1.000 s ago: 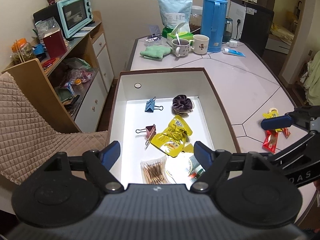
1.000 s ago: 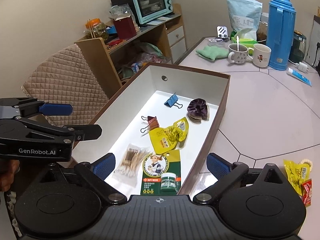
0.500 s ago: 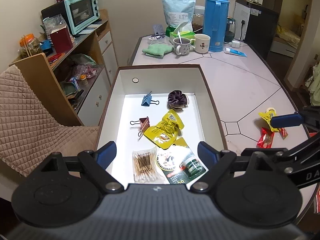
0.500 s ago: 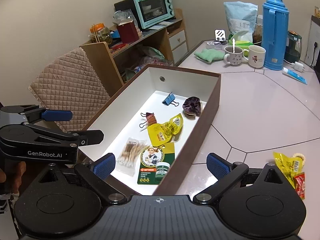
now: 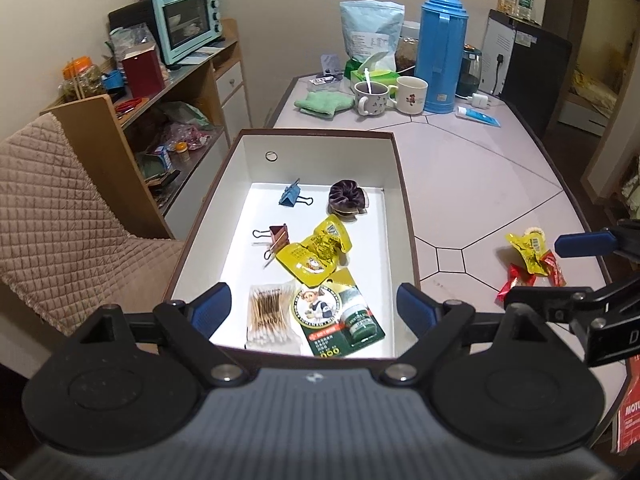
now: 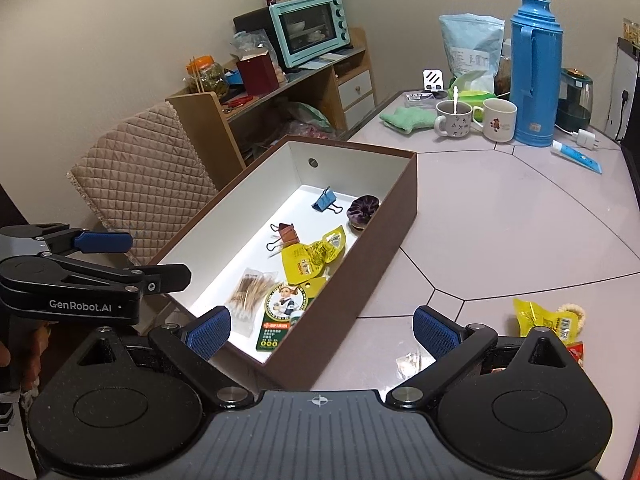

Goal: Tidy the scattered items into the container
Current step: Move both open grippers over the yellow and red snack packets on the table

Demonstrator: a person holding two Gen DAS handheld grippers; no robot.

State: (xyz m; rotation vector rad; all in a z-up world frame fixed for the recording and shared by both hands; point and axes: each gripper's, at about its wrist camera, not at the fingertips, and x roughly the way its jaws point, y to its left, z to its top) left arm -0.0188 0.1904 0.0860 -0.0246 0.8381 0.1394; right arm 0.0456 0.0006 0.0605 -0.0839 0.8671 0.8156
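Observation:
A brown box with a white inside (image 5: pixel 405 184) (image 6: pixel 396 208) sits on the table. In it lie a blue binder clip (image 5: pixel 294 195), a brown binder clip (image 5: pixel 276 236), a purple scrunchie (image 5: pixel 346 197), a yellow snack packet (image 5: pixel 316 249), cotton swabs (image 5: pixel 269 312) and a green balm card (image 5: pixel 338 316). A yellow packet (image 5: pixel 526 251) (image 6: pixel 544 318) and a red packet (image 5: pixel 516 276) lie on the table right of the box. My left gripper (image 5: pixel 314 310) is open and empty above the box's near end. My right gripper (image 6: pixel 322 328) is open and empty over the box's near right corner.
At the table's far end stand a blue thermos (image 5: pixel 442 50), two mugs (image 5: pixel 372 98), a green cloth (image 5: pixel 324 103), a bag (image 5: pixel 370 28) and a tube (image 5: pixel 478 116). A quilted chair (image 5: pixel 44 216) and a shelf with a teal oven (image 5: pixel 188 22) stand at the left.
Both grippers have pulled back and risen from the box, so more of it shows. Both stay open and empty. The items have not moved.

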